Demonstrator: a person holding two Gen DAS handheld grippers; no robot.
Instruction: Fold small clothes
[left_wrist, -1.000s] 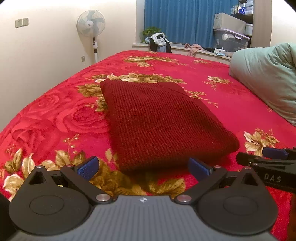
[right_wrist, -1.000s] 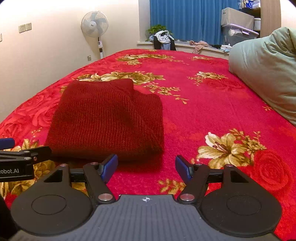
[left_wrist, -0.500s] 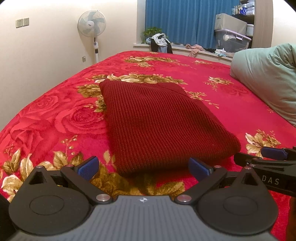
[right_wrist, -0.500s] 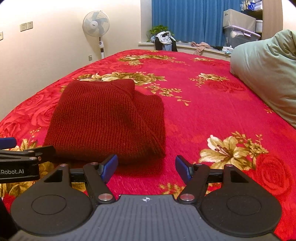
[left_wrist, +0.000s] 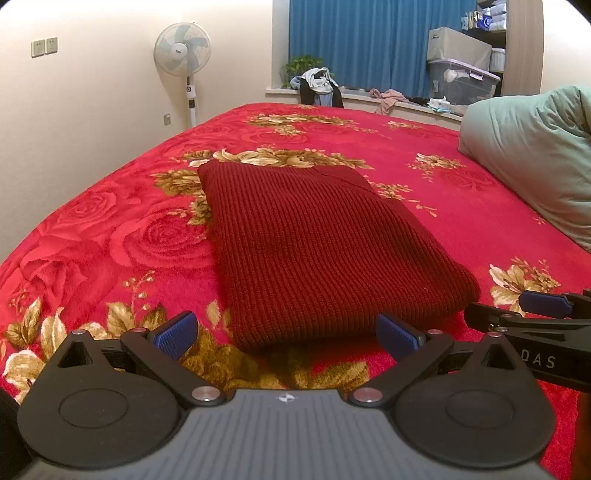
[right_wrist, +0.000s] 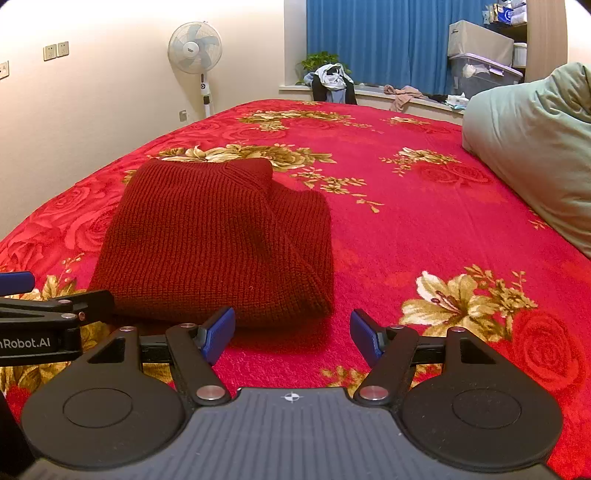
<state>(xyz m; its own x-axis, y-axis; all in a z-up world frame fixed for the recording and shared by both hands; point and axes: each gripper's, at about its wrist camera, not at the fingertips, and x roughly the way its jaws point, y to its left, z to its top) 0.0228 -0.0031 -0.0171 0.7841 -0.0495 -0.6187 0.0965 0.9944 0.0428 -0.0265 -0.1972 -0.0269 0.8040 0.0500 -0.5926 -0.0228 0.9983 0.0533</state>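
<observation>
**Folded red knit on the bed, both grippers standing off**

A dark red knitted garment (left_wrist: 325, 254) lies folded into a thick rectangle on the red bedspread (left_wrist: 110, 236) with its gold flower print. Near edge rounded and doubled over. From the right wrist view a second layer peeks out along the garment's right side, with a ribbed band at the far corner.

Left gripper (left_wrist: 288, 334): jaws spread wide, blue pads either side of the garment's near edge, not pressing on it. Nothing held.

Right gripper (right_wrist: 291, 334): jaws likewise wide apart, released, empty. It sits just off the garment's near right corner, with bare bedspread between its pads.

Each gripper shows at the edge of the other's view; the two are side by side, close together, both angled down toward the bed.

Surroundings: a pale green pillow (left_wrist: 535, 155) on the right side of the bed, well apart from the garment. A standing fan (left_wrist: 183, 51) by the cream wall. Blue curtains (left_wrist: 369, 40) behind a sill strewn with loose clothes; storage boxes (left_wrist: 461, 70) stacked at the right.
</observation>
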